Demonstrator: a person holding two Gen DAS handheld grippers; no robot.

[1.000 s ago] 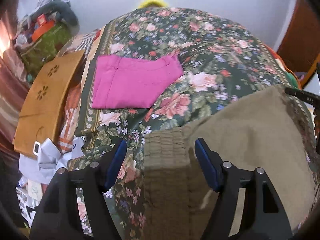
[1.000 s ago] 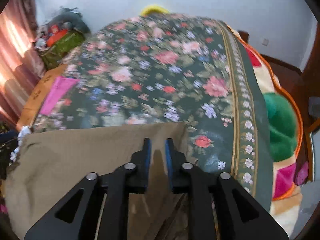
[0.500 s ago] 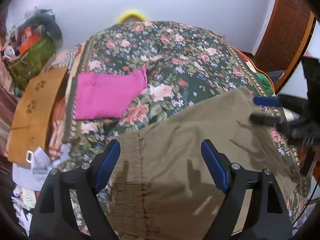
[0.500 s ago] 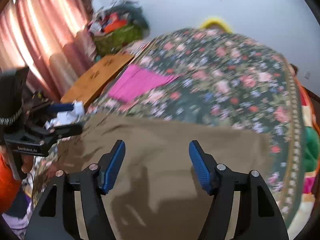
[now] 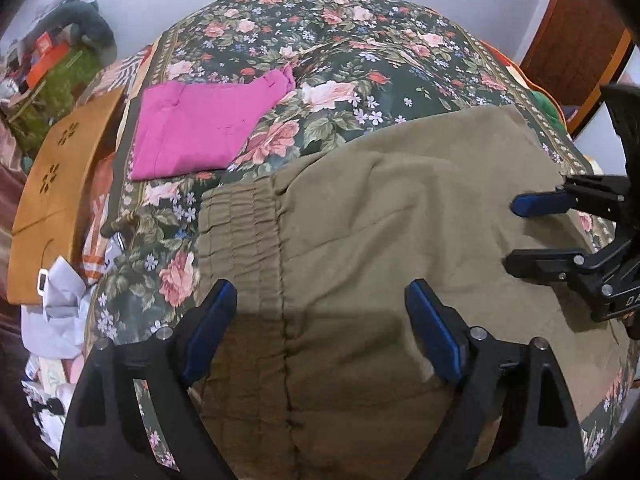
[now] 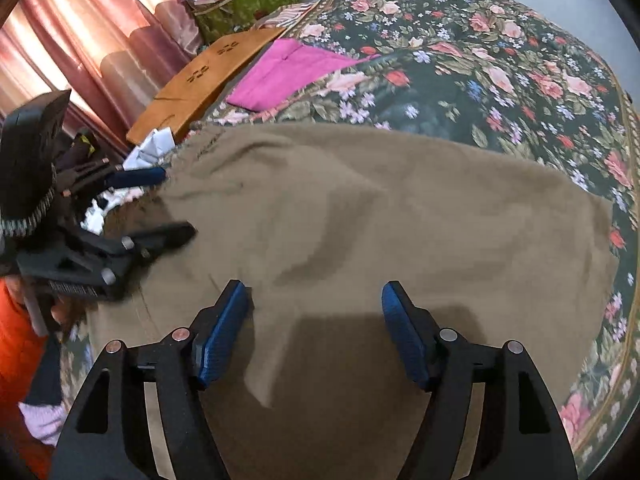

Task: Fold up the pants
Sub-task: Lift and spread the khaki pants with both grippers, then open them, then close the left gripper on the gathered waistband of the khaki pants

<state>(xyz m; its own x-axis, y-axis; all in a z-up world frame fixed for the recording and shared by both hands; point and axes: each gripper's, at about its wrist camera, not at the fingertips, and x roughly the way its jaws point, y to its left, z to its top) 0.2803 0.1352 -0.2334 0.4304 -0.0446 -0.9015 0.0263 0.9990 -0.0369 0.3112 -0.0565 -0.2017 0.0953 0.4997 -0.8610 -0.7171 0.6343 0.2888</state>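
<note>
Both tongs, left (image 5: pixel 316 326) and right (image 6: pixel 316 330), hover open over olive pants (image 5: pixel 380 240) spread flat beneath them on the bed (image 5: pixel 360 32); between folds, a fresh edge grasp likely comes next.

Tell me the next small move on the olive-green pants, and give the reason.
Probably lower the left gripper and close it on the gathered elastic waistband. Both it and the right gripper are open and hold nothing, and the olive-green pants lie spread flat on the floral bedspread, so a new fold needs a grip first.
</note>
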